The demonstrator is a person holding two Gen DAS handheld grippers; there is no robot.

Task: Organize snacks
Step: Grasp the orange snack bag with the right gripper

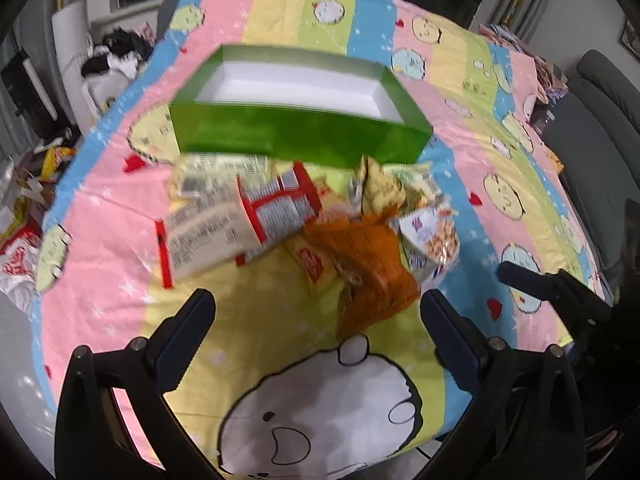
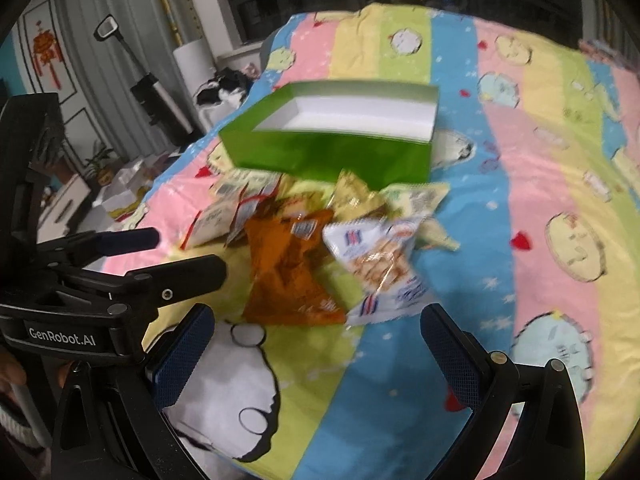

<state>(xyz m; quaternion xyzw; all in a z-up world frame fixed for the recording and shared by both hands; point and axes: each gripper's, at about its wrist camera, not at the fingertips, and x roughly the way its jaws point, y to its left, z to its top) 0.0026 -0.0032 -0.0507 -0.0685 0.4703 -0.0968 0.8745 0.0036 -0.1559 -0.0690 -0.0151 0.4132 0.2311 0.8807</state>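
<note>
Cartoon bedsheet [image 1: 120, 264], empty green box [image 1: 296, 136], snack packets [image 1: 360, 256] beside it

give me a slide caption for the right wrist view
Open right gripper above a snack pile beside an empty green box on a cartoon sheet.

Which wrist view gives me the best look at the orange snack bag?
The right wrist view: the orange snack bag lies nearly whole and central, ahead of the open right gripper. In the left wrist view it is blurrier, and neighbouring packets overlap its far end.
</note>
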